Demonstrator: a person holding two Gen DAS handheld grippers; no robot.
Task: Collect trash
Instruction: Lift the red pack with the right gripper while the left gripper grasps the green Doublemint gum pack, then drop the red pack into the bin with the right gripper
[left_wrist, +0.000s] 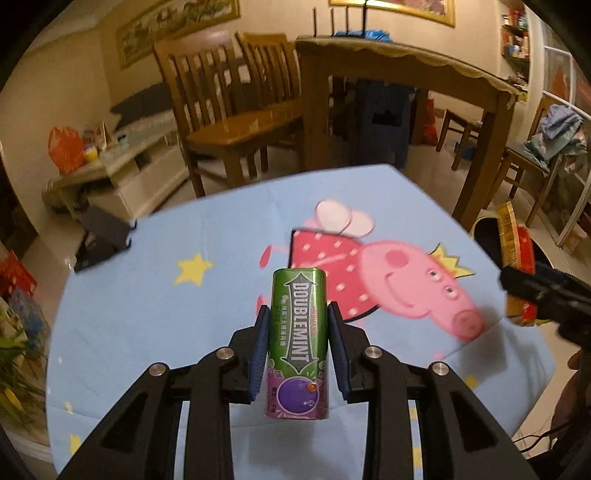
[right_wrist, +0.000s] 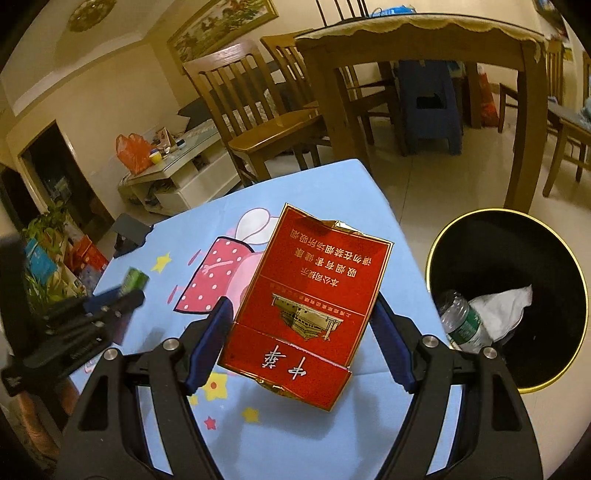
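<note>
My left gripper (left_wrist: 298, 332) is shut on a green and purple Doublemint tin (left_wrist: 298, 343) and holds it above the blue cartoon tablecloth (left_wrist: 184, 314). My right gripper (right_wrist: 301, 321) is shut on a flattened red cigarette pack (right_wrist: 306, 299), held above the table's right side. The black trash bin (right_wrist: 509, 258) stands on the floor right of the table, with a plastic bottle (right_wrist: 461, 321) and white tissue (right_wrist: 506, 306) inside. The left gripper with the tin (right_wrist: 135, 280) shows at the left of the right wrist view. The right gripper with the pack (left_wrist: 517, 258) shows at the right edge of the left wrist view.
A black stand (left_wrist: 103, 240) sits at the table's far left edge. Wooden chairs (left_wrist: 236, 110) and a wooden dining table (left_wrist: 406, 62) stand behind. A low white cabinet (right_wrist: 177, 177) with an orange bag is at the back left. Plants and boxes (right_wrist: 48, 258) are left of the table.
</note>
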